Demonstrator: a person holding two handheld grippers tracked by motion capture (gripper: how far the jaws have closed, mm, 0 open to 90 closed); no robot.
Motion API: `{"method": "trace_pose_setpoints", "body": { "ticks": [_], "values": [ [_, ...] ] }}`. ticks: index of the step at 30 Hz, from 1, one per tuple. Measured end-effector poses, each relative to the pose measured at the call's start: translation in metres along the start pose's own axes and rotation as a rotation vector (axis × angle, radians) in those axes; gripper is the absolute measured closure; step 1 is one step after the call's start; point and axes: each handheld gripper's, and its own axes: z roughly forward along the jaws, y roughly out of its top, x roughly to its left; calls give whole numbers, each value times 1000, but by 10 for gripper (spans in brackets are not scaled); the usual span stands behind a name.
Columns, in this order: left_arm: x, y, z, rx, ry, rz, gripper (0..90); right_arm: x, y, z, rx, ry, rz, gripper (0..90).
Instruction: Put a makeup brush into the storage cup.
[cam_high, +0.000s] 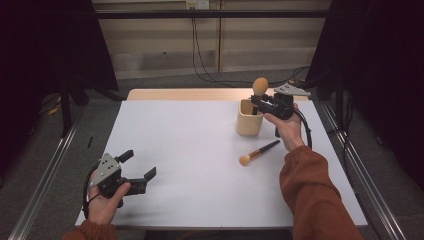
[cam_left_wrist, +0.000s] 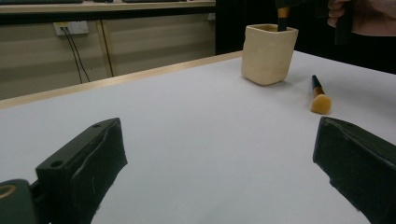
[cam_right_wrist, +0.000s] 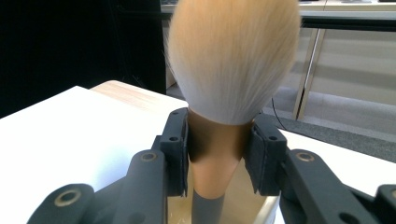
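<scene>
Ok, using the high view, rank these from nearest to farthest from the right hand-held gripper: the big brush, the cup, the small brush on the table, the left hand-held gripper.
1. Big brush: clamped in the right hand-held gripper, upright over the cup.
2. Cup: directly below it, at the table's far right.
3. Small brush: lying flat, nearer the person than the cup.
4. Left hand-held gripper: near left corner, jaws open.

Rust-orange sleeves, black left gripper (cam_high: 139, 165) and right gripper (cam_high: 256, 101) (grey three-cornered plates on top), black cables, screw-holed fingers (cam_right_wrist: 173, 156)
</scene>
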Motion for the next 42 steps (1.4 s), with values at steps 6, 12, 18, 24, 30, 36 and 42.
{"method": "trace_pose_setpoints", "body": {
  "ticks": [6,12,18,24,30,36,42],
  "values": [
    [0,0,0,2,1,1,22,-2,-3,0,15,1,2,639],
    [1,-1,0,2,6,-9,22,-4,-11,2,38,-30,-15,624],
    [1,-1,0,3,5,-3,22,-9,-12,-2,26,-43,18,416],
    [1,-1,0,5,7,4,22,-11,-12,-5,28,-55,47,250],
    [2,-1,-1,-1,7,-7,22,-10,-12,-9,15,-49,51,107],
    [1,0,-1,-2,2,-7,22,-4,-13,-14,-8,-33,34,0],
    [1,0,-2,-4,-1,-11,21,-2,-20,-21,0,-31,56,9]
  ]
}}
